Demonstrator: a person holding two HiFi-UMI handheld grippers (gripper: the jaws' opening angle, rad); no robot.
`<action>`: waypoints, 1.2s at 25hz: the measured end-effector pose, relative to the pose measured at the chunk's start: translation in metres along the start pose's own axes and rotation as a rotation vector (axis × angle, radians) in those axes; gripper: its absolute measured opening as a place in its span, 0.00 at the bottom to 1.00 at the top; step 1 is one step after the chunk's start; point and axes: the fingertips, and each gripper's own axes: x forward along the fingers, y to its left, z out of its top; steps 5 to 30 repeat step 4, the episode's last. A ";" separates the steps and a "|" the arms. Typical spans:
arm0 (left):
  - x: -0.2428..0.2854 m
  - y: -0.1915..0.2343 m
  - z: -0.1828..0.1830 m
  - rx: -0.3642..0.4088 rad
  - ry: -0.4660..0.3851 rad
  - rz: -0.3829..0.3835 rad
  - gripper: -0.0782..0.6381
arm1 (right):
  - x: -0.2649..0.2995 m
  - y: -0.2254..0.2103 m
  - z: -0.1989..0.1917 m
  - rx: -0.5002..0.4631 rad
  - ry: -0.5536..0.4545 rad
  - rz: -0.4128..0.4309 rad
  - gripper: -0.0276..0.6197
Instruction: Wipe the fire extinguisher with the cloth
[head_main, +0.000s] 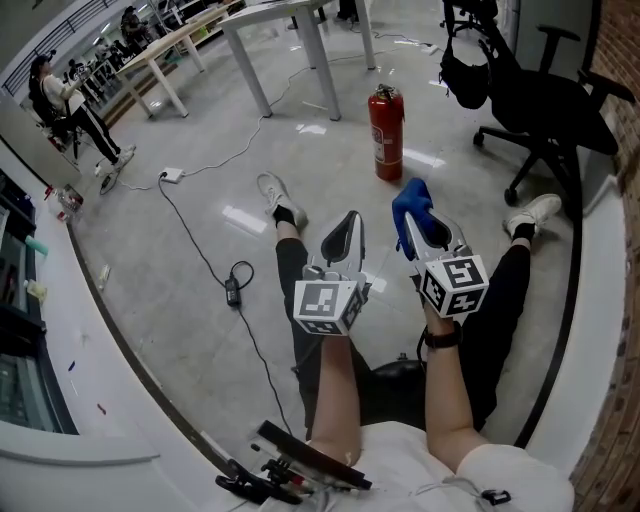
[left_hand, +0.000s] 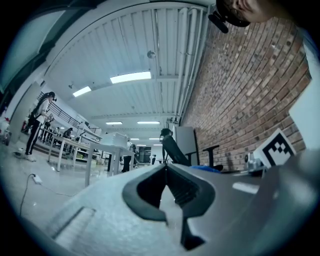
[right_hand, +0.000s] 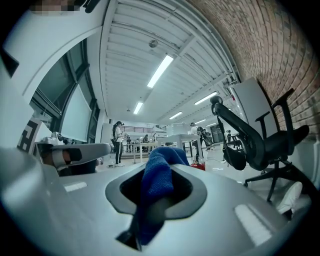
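You're sitting on the floor (head_main: 190, 190) with both legs stretched out and a gripper in each hand, raised over your knees. Your right gripper (head_main: 420, 232) has its jaws clamped on the blue cloth (head_main: 410, 203). In the right gripper view the cloth (right_hand: 157, 182) fills the gap between the jaws of the right gripper (right_hand: 160, 175), and a bunched fold sticks up past the tips. Your left gripper (head_main: 350, 222) is just to the left of the right one, close beside it but not touching. In the left gripper view the jaws of the left gripper (left_hand: 167, 170) are pressed together at the tips, with nothing between them.

The fire extinguisher (head_main: 386, 135) is straight ahead of you. It's red and stands upright on the floor beyond your feet, well apart from both grippers. It lines up a little to the right of the left gripper and just left of the cloth. In the right gripper view only a small red patch of the fire extinguisher (right_hand: 199, 167) shows, just past the right edge of the cloth.

To the right of the extinguisher is a black office chair (head_main: 545, 110), near your right foot, with a dark bag (head_main: 465, 75) hanging by it. White worktops (head_main: 280, 20) on white legs run across the far side of the room. A black cable (head_main: 200, 250) trails over the floor on your left, ending in a small loop beside your left leg. A brick wall (left_hand: 250, 90) rises on your right.
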 end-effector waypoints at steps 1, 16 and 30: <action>0.000 -0.001 0.000 0.000 -0.001 -0.002 0.12 | -0.001 0.000 0.000 0.004 0.004 0.002 0.16; 0.005 -0.005 -0.001 0.001 -0.005 -0.010 0.12 | -0.002 -0.003 0.001 0.017 0.008 0.010 0.16; 0.005 -0.005 -0.001 0.001 -0.005 -0.010 0.12 | -0.002 -0.003 0.001 0.017 0.008 0.010 0.16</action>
